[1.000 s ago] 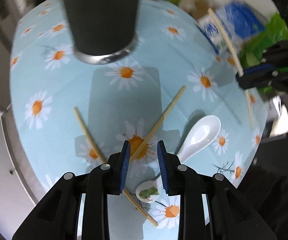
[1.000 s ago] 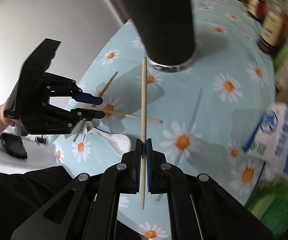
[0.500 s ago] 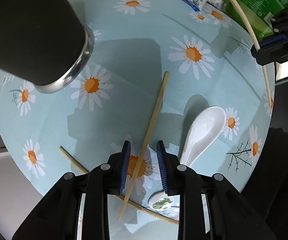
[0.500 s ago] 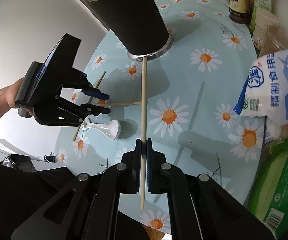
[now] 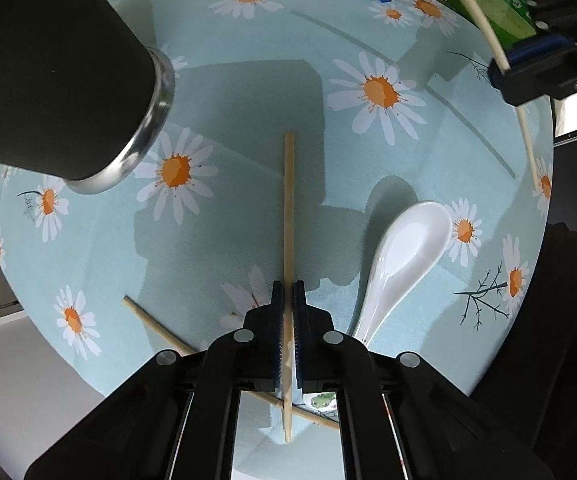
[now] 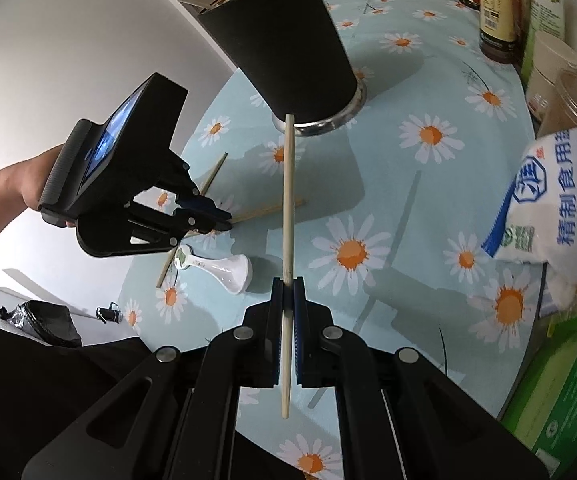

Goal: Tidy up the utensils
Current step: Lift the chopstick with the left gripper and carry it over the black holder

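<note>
My left gripper (image 5: 287,292) is shut on a wooden chopstick (image 5: 288,208) that points forward over the daisy tablecloth (image 5: 248,92). A second chopstick (image 5: 156,326) lies on the cloth under my fingers. A white ceramic spoon (image 5: 404,256) lies just to the right. The black holder cup (image 5: 48,72) stands at the upper left. My right gripper (image 6: 288,288) is shut on another chopstick (image 6: 288,200), held above the table, its tip near the base of the cup (image 6: 288,48). The left gripper also shows in the right wrist view (image 6: 224,220).
A blue and white salt bag (image 6: 560,208) and a green package (image 6: 568,376) sit at the table's right. Sauce bottles (image 6: 496,12) and jars (image 6: 556,80) stand at the far right. The table edge runs close below my left gripper.
My left gripper has closed on the chopstick, which now stands straight between the fingers. The right gripper has drawn back from the cup, still holding its chopstick.
</note>
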`<state>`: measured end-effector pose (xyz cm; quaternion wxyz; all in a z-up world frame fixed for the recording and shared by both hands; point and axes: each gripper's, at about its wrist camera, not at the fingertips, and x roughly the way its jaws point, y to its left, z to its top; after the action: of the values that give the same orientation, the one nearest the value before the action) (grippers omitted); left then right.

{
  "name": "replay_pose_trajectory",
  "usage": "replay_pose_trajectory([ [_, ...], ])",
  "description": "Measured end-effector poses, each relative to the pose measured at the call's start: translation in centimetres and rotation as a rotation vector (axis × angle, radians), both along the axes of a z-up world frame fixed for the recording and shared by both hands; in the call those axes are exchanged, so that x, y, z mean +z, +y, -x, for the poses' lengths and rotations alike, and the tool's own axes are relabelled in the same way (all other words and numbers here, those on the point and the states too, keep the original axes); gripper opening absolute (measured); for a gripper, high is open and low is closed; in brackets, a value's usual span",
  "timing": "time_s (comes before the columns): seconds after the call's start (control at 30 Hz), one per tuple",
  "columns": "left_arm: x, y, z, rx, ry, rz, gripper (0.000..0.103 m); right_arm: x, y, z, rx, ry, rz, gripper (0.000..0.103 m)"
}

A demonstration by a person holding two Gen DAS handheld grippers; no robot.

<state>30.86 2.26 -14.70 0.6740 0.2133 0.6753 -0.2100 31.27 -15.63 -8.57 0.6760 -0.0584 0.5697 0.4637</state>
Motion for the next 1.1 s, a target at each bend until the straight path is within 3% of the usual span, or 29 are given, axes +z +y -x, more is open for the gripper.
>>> replay_pose_trajectory([
  [0.03, 0.4, 1.3, 1.7, 0.008, -0.008, 0.006, 0.004, 0.0, 0.3, -0.2, 0.005, -0.001, -0.004, 0.006],
  [0.37, 4.9, 3.8, 3.1, 0.199, -0.178, 0.066, 0.004, 1.2, 2.7, -1.0, 0.066, -0.059, -0.076, 0.006],
  [0.8, 11.0, 7.7, 6.1, 0.609, -0.493, 0.319, 0.004, 4.5, 5.9, -3.7, 0.095, -0.114, -0.192, 0.006],
  [0.9, 12.3, 8.3, 6.6, 0.665, -0.563, 0.377, 0.004, 5.3, 6.1, -4.5, 0.079, -0.081, -0.27, 0.006],
  [1.1, 15.1, 8.9, 8.1, 0.735, -0.709, 0.496, 0.003, 7.2, 6.8, -5.4, 0.063, -0.106, -0.364, 0.006],
])
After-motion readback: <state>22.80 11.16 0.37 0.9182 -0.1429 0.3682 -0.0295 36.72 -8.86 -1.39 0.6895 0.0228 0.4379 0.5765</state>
